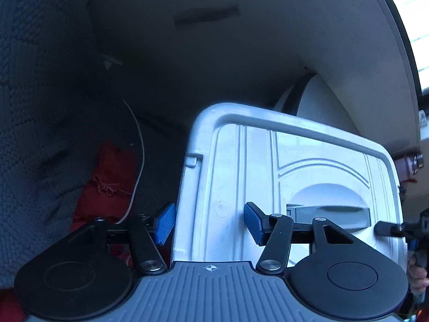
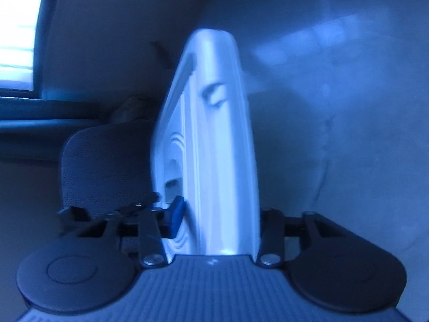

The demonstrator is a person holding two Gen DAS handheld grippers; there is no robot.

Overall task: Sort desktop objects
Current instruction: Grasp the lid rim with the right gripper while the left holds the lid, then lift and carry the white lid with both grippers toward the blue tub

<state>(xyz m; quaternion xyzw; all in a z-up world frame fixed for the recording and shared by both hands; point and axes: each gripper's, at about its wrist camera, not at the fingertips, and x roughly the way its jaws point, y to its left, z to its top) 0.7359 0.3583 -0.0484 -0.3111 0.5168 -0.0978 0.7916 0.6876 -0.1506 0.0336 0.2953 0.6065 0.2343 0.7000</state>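
Note:
A white plastic lid [image 1: 295, 161] with moulded arches and a recessed handle fills the middle of the left wrist view, its top face toward me. My left gripper [image 1: 209, 222] straddles its left edge: one blue pad [image 1: 165, 222] sits just outside the rim and the other pad [image 1: 253, 224] lies over the top face. Whether they press is unclear. In the right wrist view the lid [image 2: 214, 134] stands edge-on, blurred. My right gripper [image 2: 217, 222] is shut on it, the left pad [image 2: 177, 218] against its face and the other finger hidden behind it.
Dark knitted fabric [image 1: 40, 107], a red cloth [image 1: 112, 182] and a white cable [image 1: 139, 161] lie left of the lid. A white rounded object [image 1: 316, 102] sits behind it. A person's hand [image 1: 418, 273] shows at the right edge. A dark cushion [image 2: 102, 166] and a pale wall [image 2: 348, 107] flank the lid.

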